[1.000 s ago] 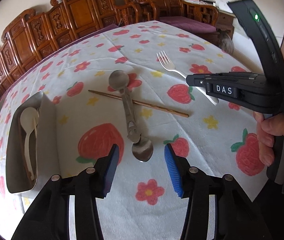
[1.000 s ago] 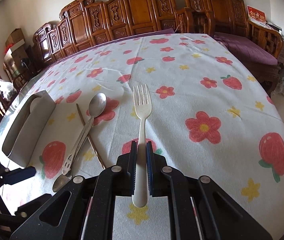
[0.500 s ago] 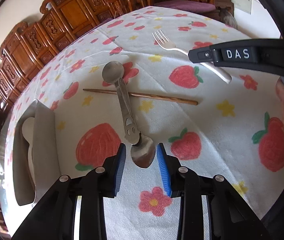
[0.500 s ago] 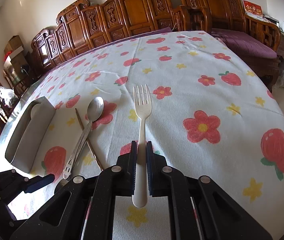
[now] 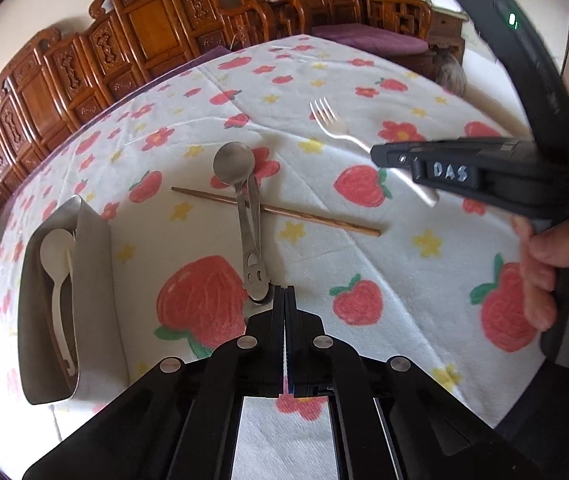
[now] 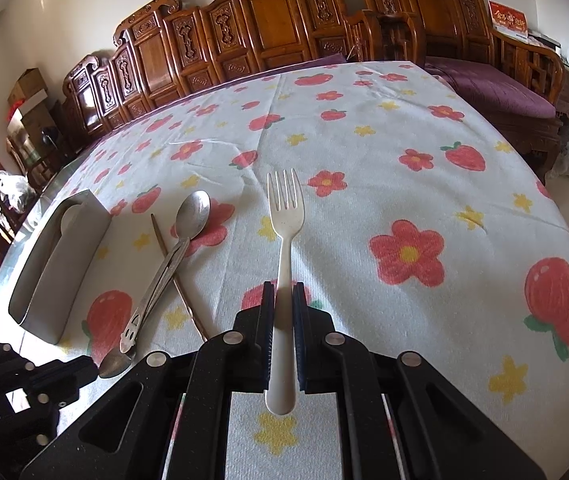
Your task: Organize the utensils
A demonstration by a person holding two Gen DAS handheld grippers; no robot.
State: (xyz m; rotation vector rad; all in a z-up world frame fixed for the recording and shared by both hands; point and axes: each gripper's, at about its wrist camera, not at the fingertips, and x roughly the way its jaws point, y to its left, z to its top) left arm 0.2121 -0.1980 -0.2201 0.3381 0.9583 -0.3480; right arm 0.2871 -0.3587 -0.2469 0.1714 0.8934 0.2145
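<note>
- Left gripper (image 5: pixel 284 292) pinched shut on the near bowl of a shiny steel double-ended spoon (image 5: pixel 249 216), apparently; slick metal, could slip.
- Right gripper (image 6: pixel 283 292) clamping cream plastic fork (image 6: pixel 284 248) mid-handle; light, stiff, above the tablecloth.

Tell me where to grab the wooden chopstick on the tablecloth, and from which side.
Grip the wooden chopstick on its bare right stretch, coming straight down with the fingers closing across its width. It lies flat and thin on the tablecloth, and the metal spoons cross over it left of the middle, so that part is likely awkward.
</note>
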